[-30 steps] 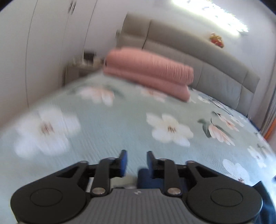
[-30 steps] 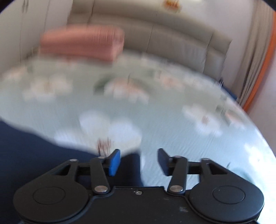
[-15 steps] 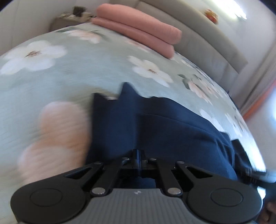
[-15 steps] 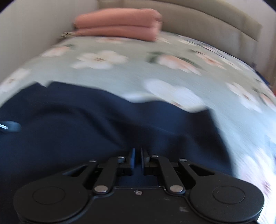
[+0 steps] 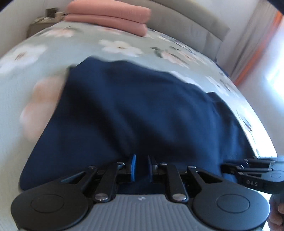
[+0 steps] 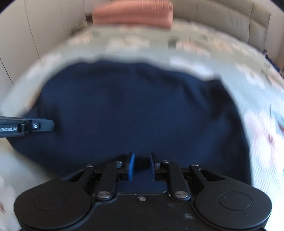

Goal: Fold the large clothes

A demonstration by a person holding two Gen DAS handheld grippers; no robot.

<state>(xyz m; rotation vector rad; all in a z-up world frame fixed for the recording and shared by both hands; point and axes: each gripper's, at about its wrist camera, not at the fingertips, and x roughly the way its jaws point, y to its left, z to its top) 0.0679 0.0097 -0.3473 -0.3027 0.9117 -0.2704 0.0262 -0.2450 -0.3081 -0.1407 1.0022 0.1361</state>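
A large navy blue garment (image 5: 138,110) lies spread on the floral bed, filling the middle of both views; it also shows in the right wrist view (image 6: 134,110). My left gripper (image 5: 141,166) is at the garment's near edge, its jaws a small gap apart with navy cloth lying between and under them. My right gripper (image 6: 141,164) is at the near edge too, jaws likewise a little apart over the cloth. The right gripper shows at the right of the left wrist view (image 5: 232,168); the left gripper's tip shows at the left of the right wrist view (image 6: 50,125).
The bed has a pale green cover (image 5: 74,46) with white and pink flowers. A folded pink blanket (image 5: 110,13) lies at the far end before a grey padded headboard (image 5: 186,26). A nightstand (image 5: 37,24) stands far left. Orange curtain (image 5: 255,53) hangs at right.
Both grippers were shut on the garment half a second ago; now both jaws stand slightly apart. The garment lies flatter and wider on the bed. Both views are blurred by motion.
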